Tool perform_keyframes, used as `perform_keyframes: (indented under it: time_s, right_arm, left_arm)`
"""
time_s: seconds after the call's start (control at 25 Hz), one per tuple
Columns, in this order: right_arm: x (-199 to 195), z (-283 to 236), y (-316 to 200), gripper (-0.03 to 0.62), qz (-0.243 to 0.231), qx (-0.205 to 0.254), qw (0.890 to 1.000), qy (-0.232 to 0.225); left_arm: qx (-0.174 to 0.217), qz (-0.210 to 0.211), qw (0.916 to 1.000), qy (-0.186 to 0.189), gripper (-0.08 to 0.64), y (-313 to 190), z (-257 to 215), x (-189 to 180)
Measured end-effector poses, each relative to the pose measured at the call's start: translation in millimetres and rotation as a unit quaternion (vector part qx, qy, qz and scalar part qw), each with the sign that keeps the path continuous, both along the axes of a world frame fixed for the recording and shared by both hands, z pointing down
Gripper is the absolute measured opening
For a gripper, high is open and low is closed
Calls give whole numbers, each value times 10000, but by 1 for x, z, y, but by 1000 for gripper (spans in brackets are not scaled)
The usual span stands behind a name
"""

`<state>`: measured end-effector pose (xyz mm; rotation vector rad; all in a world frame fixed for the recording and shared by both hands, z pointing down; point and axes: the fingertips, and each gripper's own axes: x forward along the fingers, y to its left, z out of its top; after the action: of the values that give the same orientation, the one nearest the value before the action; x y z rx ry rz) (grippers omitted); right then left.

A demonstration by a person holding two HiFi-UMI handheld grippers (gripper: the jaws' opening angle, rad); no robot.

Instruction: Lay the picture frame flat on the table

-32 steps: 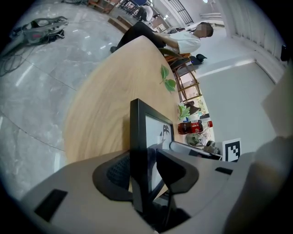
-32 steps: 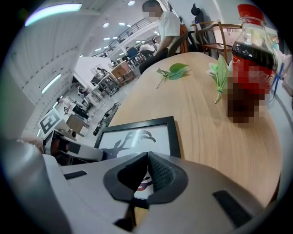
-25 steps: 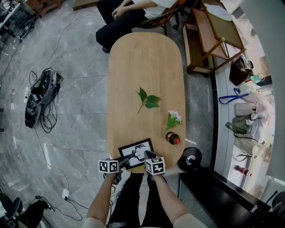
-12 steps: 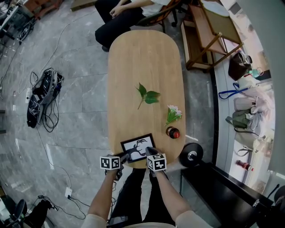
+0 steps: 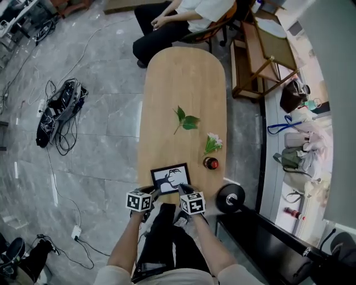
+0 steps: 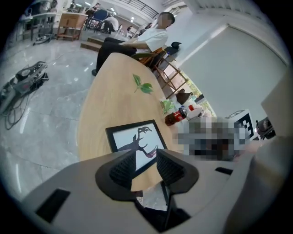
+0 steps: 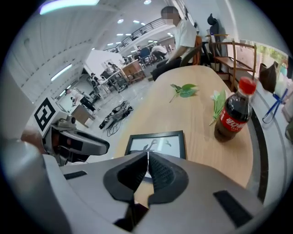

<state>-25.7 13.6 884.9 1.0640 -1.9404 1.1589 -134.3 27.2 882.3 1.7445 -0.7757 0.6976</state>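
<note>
The black picture frame (image 5: 171,176) with a deer silhouette lies flat on the oval wooden table (image 5: 183,83), close to the near edge. It also shows in the left gripper view (image 6: 132,139) and the right gripper view (image 7: 158,141). My left gripper (image 5: 157,193) hovers just behind the frame's near left corner, jaws apart and empty (image 6: 144,161). The right gripper (image 5: 182,190) sits at the frame's near right edge, its jaw tips closed together on nothing (image 7: 148,157).
A cola bottle (image 5: 211,163) stands right of the frame, with a white flower sprig (image 5: 212,143) and a green leaf sprig (image 5: 186,119) beyond. A person (image 5: 178,16) sits at the far end. A round weight (image 5: 230,197) and cables (image 5: 58,108) lie on the floor.
The head view has shifted. The frame now shows flatter and fuller on the table, and the right gripper's tips have drawn back from over it to its near edge.
</note>
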Motion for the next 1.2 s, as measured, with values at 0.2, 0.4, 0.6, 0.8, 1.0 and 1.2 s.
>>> perform_keyframes:
  time_s: [0.2, 0.4, 0.6, 0.8, 1.0, 1.2]
  right_arm:
    - [7, -49, 5, 36, -162, 303, 9994, -36]
    - [18, -91, 42, 36, -510, 404, 9977, 165]
    - [26, -124, 62, 35, -286, 495, 9984, 43]
    - [29, -151, 93, 35, -320, 406, 9987, -12]
    - [20, -187, 119, 35, -142, 407, 9987, -278]
    - [0, -212, 144, 35, -192, 626, 9968, -470]
  left_arm:
    - [400, 404, 9982, -169, 79, 19, -37, 10]
    - [410, 596, 9974, 23, 21, 59, -88, 33]
    - [654, 492, 9966, 91, 21, 68, -126, 37]
    - [753, 494, 9957, 216, 20, 81, -166, 46]
    - [840, 690, 9939, 177, 20, 103, -204, 41]
    - [949, 663, 9932, 157, 20, 126, -227, 27]
